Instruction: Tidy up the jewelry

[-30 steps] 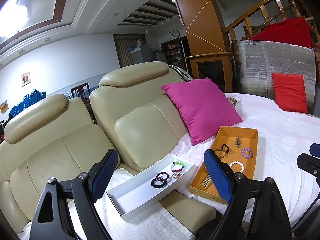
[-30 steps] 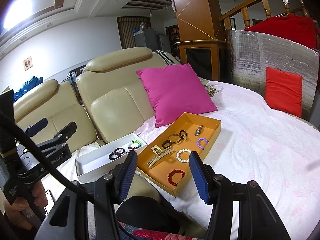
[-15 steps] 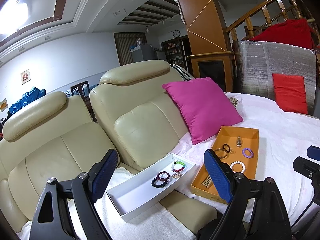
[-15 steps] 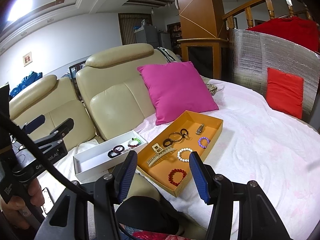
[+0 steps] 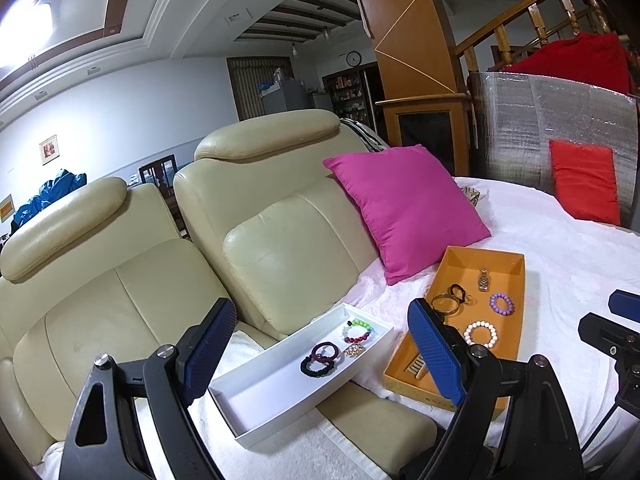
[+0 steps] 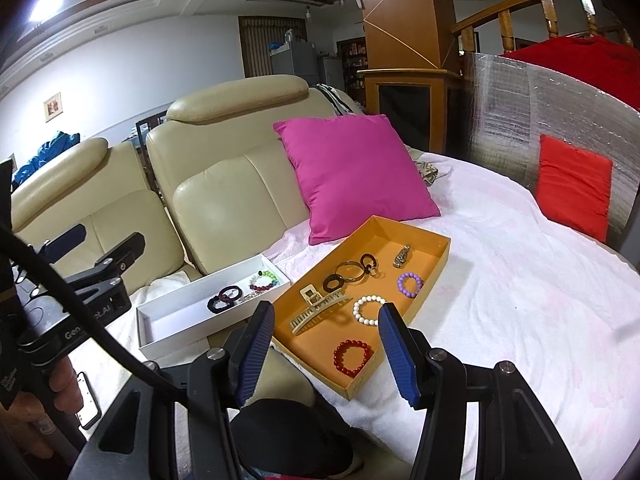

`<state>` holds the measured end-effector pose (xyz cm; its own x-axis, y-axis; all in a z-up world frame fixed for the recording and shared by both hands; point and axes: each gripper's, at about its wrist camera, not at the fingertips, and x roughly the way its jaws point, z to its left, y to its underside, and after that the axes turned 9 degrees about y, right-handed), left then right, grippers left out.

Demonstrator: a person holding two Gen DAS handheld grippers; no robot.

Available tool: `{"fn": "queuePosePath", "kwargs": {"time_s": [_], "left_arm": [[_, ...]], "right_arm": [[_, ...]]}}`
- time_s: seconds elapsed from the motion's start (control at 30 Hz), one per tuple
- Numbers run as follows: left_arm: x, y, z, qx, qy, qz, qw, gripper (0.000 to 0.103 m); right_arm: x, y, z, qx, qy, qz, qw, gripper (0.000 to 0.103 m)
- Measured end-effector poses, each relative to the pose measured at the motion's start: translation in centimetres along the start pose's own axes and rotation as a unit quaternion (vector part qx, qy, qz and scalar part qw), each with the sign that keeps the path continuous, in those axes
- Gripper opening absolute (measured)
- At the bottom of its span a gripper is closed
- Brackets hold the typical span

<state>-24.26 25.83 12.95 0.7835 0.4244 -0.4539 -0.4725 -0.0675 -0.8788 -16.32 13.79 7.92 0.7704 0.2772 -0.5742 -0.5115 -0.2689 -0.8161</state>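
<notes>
Right gripper (image 6: 324,344): jaws parted about halfway, nothing gripped or touched, seen at lower centre above the orange tray (image 6: 434,270). Left gripper (image 5: 322,354): spread wide, empty, framing the white box (image 5: 280,412). Red bracelet (image 6: 353,358) is noted in the tray's near end.

Home living room — cream leather sofa (image 5: 168,280), pink cushion (image 6: 352,172), wooden staircase railing (image 5: 532,24)

An orange tray (image 6: 428,258) lies on the white cover, holding a beige claw clip (image 6: 316,308) at 9 o'clock, a white bead bracelet (image 6: 370,310) centrally, a red one (image 6: 354,358) at 6 and a purple one (image 6: 410,284) at 2. The white box (image 6: 160,330) beside it holds dark hair ties (image 6: 224,299) and a multicoloured bracelet (image 6: 264,281).
</notes>
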Motion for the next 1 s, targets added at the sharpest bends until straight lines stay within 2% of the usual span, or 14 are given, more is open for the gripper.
{"fn": "queuePosePath", "kwargs": {"time_s": [0.33,0.8,0.93,1.0], "left_arm": [[1.7,-0.5,0.3,-0.006,-0.005,0.007,0.9999,0.088],[3.3,-0.4,0.4,-0.008,-0.008,0.017,0.9998,0.088],[3.9,-0.6,-1.0,-0.004,-0.001,0.011,0.9999,0.088],[4.4,-0.9,-3.2,0.011,0.032,0.018,0.9993,0.088]], "right_arm": [[2.8,-0.7,-0.3,-0.001,-0.001,0.015,1.0,0.058],[4.2,-1.2,0.0,-0.005,0.002,0.017,1.0,0.058],[5.0,-1.1,-0.7,0.003,0.002,0.019,1.0,0.058],[5.3,-1.0,-2.2,0.016,0.008,0.018,1.0,0.058]]}}
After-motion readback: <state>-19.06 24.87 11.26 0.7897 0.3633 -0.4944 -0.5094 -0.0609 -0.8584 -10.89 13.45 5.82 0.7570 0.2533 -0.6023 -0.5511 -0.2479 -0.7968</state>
